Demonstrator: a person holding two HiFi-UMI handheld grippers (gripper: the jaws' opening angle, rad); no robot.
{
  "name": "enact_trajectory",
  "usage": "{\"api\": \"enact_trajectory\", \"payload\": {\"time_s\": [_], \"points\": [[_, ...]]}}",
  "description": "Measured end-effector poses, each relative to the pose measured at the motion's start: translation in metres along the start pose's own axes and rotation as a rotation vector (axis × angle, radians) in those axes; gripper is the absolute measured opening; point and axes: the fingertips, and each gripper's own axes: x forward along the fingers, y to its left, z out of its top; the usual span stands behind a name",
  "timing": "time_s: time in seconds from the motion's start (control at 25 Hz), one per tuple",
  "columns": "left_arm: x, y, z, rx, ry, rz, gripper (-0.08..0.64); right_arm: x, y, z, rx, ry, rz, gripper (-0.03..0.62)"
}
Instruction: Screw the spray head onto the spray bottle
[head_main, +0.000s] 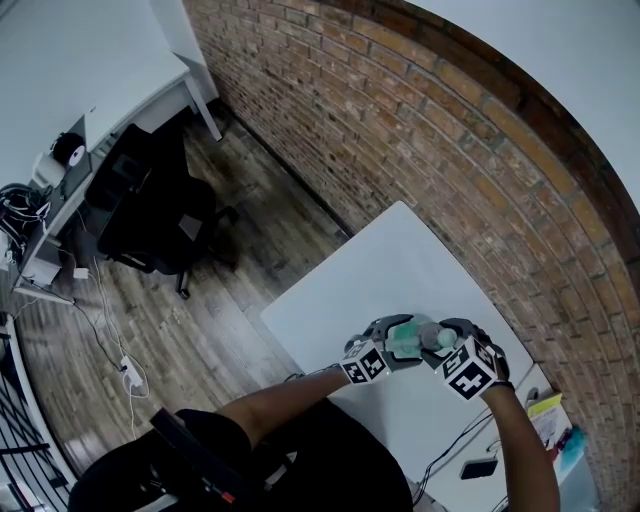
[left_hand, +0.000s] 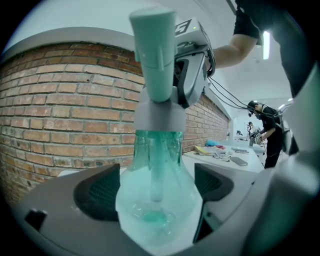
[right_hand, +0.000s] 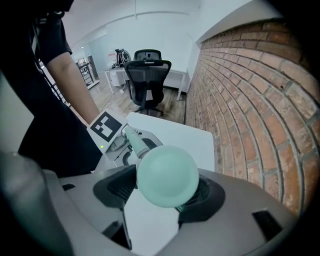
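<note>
A clear teal spray bottle stands upright between the pads of my left gripper, which is shut on its round body. On its neck sit a grey collar and the pale teal spray head. My right gripper comes down from above, shut on that head. In the right gripper view the head's rounded top fills the gap between the jaws of the right gripper, with the left gripper below it. In the head view both grippers, left and right, meet over the white table with the bottle between them.
A brick wall runs along the table's far side. A black office chair and a white desk stand across the wooden floor. A phone, glasses and papers lie on the table's end, where another person stands.
</note>
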Motion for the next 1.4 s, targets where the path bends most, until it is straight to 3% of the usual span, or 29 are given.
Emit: {"api": "enact_trajectory", "payload": {"time_s": [0.2,0.4,0.88,1.2,1.4], "points": [[0.0,-0.001,-0.001,0.004,0.005,0.0,0.462,-0.01,-0.002,0.006,-0.049,-0.027,-0.03,0.275],[-0.004,-0.001,-0.002,0.015,0.0,-0.001,0.46,-0.03,-0.003,0.014,-0.007,-0.102,-0.035,0.275],[-0.019,-0.001,0.013,-0.022,-0.052,-0.003,0.461,-0.045,-0.003,0.004,-0.018,-0.075,-0.025,0.275],[-0.038,-0.003,0.023,-0.06,-0.098,0.018,0.46,-0.073,-0.011,0.009,0.111,-0.215,-0.062,0.273],[-0.051,-0.006,0.026,-0.063,-0.109,0.022,0.46,-0.1,-0.015,0.008,0.227,-0.384,-0.122,0.273]]}}
